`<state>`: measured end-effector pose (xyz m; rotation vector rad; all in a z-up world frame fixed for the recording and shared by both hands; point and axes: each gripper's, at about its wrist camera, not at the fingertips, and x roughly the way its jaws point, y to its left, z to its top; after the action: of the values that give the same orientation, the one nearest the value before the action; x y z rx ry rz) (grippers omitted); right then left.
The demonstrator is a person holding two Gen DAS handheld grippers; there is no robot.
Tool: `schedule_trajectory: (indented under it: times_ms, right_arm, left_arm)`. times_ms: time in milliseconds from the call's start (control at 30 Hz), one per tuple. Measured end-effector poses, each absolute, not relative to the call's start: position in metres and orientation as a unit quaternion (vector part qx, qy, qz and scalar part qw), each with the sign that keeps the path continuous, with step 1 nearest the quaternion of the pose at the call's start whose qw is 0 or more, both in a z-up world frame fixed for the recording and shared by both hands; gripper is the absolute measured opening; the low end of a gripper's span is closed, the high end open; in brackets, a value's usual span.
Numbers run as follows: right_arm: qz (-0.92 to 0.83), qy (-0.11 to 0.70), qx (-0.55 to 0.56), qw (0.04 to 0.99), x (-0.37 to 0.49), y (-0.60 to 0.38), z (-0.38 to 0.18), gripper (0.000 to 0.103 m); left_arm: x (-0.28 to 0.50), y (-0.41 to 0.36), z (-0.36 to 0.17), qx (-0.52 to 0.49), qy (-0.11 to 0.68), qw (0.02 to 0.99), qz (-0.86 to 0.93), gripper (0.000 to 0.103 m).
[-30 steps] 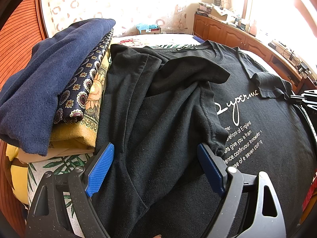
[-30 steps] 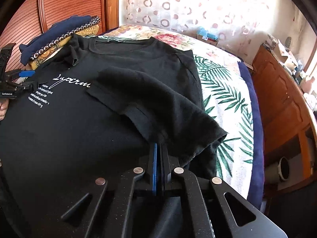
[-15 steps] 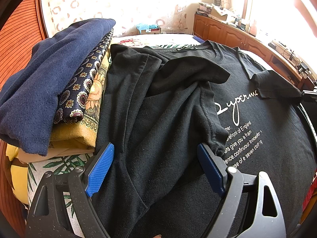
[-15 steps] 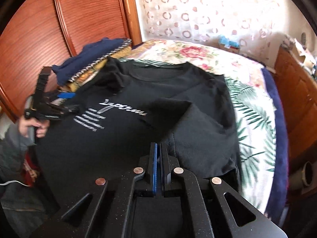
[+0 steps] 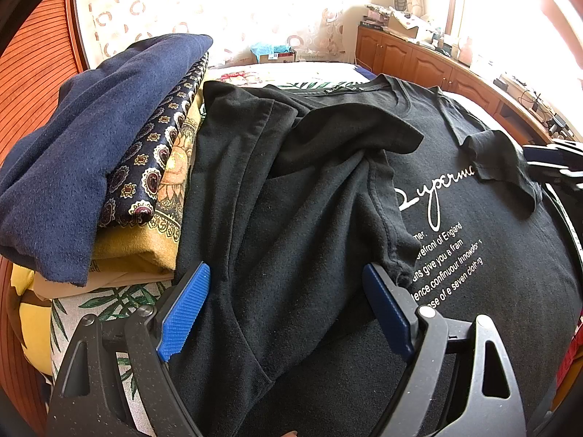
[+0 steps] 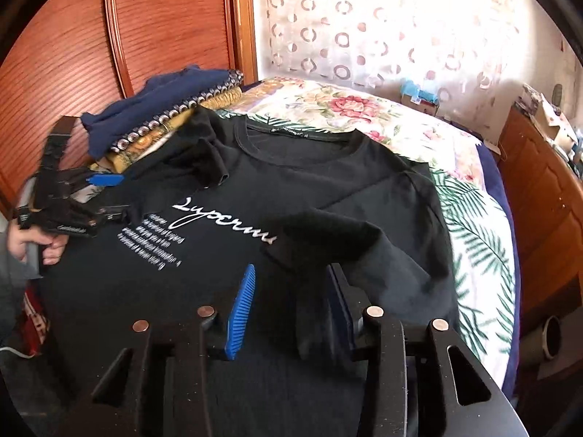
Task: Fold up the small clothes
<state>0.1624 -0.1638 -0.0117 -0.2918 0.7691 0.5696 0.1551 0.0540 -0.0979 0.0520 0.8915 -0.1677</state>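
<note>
Black t-shirt [image 6: 313,182] is spread front-up across the bed [image 6: 470,196], white script and small print lines showing on the chest, neckline pointing toward the curtain [image 6: 400,29]. Both short sleeves are flipped inward onto the body.

Left claw [image 5: 288,307] is spread wide, blue pads hovering on either side of the folded-in sleeve edge and not pressing on it. In the right wrist view you can see a hand [image 6: 34,244] gripping its handle at the shirt's side.

Right claw [image 6: 291,306] is opening up, with a flap of the black fabric hanging between the pads; it lies against the right-hand pad while the left-hand pad stands clear of it.

Just beside the shirt there's a stack of folded clothes [image 5: 109,167]: navy on top, a patterned piece, then mustard yellow. Wooden cabinets [image 5: 419,62] run along the far side.
</note>
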Motion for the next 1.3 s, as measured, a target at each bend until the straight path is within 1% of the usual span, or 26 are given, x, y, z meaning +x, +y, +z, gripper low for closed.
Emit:
schedule_trajectory:
  times_ms: [233,333,367,400,433,500,867,967,1000,1033,1100,1167,1233,1300]
  right_arm:
    - [0.266,0.404,-0.168,0.859,0.205,-0.119,-0.050,0.042]
    - [0.260,0.391,-0.192,0.862,0.207,-0.108,-0.054,0.041]
    - [0.259,0.392,-0.190,0.862,0.209,-0.107,-0.055,0.036]
    - [0.257,0.390,-0.192,0.863,0.209,-0.104,-0.055,0.018]
    - [0.255,0.389,-0.199,0.863,0.209,-0.102,-0.055,0.008]
    - [0.257,0.388,-0.207,0.861,0.210,-0.096,-0.055,0.004]
    - [0.298,0.360,-0.103,0.878,0.233,-0.091,-0.013,0.004]
    - [0.297,0.360,-0.099,0.879,0.236,-0.092,-0.011,0.004]
    - [0.298,0.366,-0.098,0.877,0.237,-0.093,-0.011,0.007]
    - [0.298,0.373,-0.097,0.873,0.238,-0.093,-0.013,0.015]
    - [0.293,0.377,-0.104,0.872,0.239,-0.093,-0.014,0.025]
    - [0.288,0.376,-0.109,0.874,0.240,-0.095,-0.013,0.032]
    - [0.274,0.374,-0.112,0.879,0.242,-0.101,-0.010,0.050]
    - [0.259,0.373,-0.116,0.884,0.244,-0.109,-0.009,0.052]
  left_arm:
    - [0.155,0.054,-0.097,0.025,0.431,0.899,-0.081,0.086]
    - [0.157,0.053,-0.099,0.025,0.430,0.899,-0.081,0.086]
    - [0.157,0.053,-0.098,0.025,0.430,0.899,-0.081,0.086]
    - [0.157,0.054,-0.098,0.025,0.430,0.899,-0.081,0.086]
    - [0.157,0.054,-0.098,0.025,0.430,0.899,-0.081,0.086]
    - [0.156,0.054,-0.098,0.025,0.430,0.899,-0.081,0.086]
    - [0.156,0.054,-0.098,0.025,0.430,0.899,-0.081,0.086]
    - [0.156,0.054,-0.098,0.025,0.430,0.899,-0.081,0.086]
    - [0.156,0.054,-0.098,0.025,0.430,0.899,-0.081,0.086]
    - [0.156,0.054,-0.098,0.025,0.430,0.899,-0.081,0.086]
    - [0.156,0.054,-0.098,0.025,0.430,0.899,-0.081,0.086]
    - [0.156,0.054,-0.098,0.025,0.430,0.899,-0.081,0.086]
    - [0.156,0.054,-0.098,0.024,0.430,0.899,-0.082,0.086]
    - [0.156,0.054,-0.098,0.024,0.430,0.899,-0.082,0.086]
